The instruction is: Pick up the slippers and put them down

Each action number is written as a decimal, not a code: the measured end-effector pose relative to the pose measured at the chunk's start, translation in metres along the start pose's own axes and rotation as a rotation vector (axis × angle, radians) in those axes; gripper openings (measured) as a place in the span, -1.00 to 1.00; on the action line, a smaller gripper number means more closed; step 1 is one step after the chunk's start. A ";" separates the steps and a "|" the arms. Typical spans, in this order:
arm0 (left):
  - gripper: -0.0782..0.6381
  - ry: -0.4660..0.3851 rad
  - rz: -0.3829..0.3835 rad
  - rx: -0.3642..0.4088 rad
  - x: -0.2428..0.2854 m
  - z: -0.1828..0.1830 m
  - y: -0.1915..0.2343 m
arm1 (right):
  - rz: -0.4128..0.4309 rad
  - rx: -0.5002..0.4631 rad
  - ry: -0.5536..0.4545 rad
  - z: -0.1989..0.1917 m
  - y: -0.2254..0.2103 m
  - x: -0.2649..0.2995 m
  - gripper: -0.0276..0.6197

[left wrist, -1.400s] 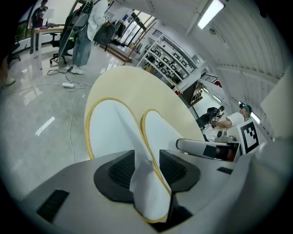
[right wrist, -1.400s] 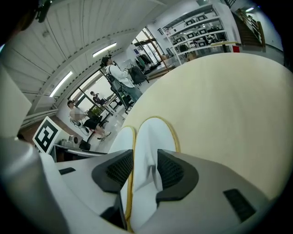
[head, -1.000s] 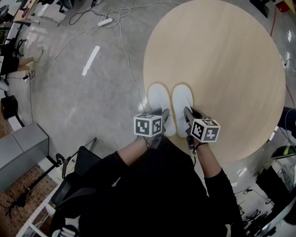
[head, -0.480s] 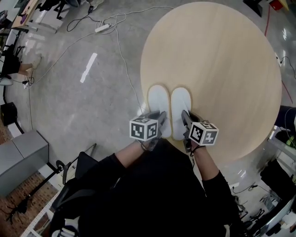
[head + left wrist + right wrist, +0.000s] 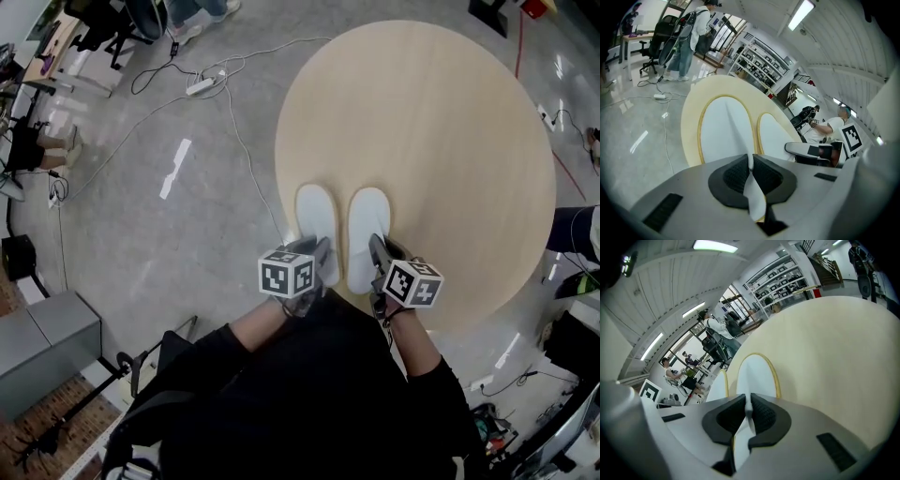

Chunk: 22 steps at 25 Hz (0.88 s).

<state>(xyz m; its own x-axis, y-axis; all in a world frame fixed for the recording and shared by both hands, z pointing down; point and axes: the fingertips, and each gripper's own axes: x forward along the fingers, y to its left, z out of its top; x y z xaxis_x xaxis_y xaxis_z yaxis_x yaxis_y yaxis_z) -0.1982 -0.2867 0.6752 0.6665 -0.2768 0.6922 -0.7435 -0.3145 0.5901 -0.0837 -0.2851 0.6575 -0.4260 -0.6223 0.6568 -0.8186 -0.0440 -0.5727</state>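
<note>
Two white slippers with yellow-edged soles point away from me, side by side over the near part of the round table. My left gripper [image 5: 322,265] is shut on the heel of the left slipper [image 5: 315,217]; the left gripper view shows its pads pinching the thin white heel edge of that slipper [image 5: 724,129]. My right gripper [image 5: 376,265] is shut on the heel of the right slipper [image 5: 367,225], whose white upper [image 5: 754,373] stretches ahead of the pinched edge. Both slippers hang slightly raised, toes forward.
The round wooden table [image 5: 450,141] fills the upper right, its near edge by my body. Cables and a power strip [image 5: 199,86] lie on the grey floor to the left. Office chairs, shelves and people stand farther off.
Both grippers closed on the slipper heels and lifted them a little. The slippers now sit slightly nearer the table's front edge in the head view.
</note>
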 end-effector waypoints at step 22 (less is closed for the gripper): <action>-0.69 -0.165 -0.208 0.092 -0.068 0.058 -0.126 | 0.034 0.104 -0.354 0.062 0.023 -0.149 -0.82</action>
<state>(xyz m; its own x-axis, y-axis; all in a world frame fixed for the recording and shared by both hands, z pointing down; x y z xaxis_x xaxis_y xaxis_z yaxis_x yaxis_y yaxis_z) -0.1465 -0.2812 0.5297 0.8100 -0.3397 0.4781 -0.5865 -0.4591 0.6673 -0.0154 -0.2419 0.5165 -0.2774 -0.8559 0.4365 -0.7549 -0.0868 -0.6500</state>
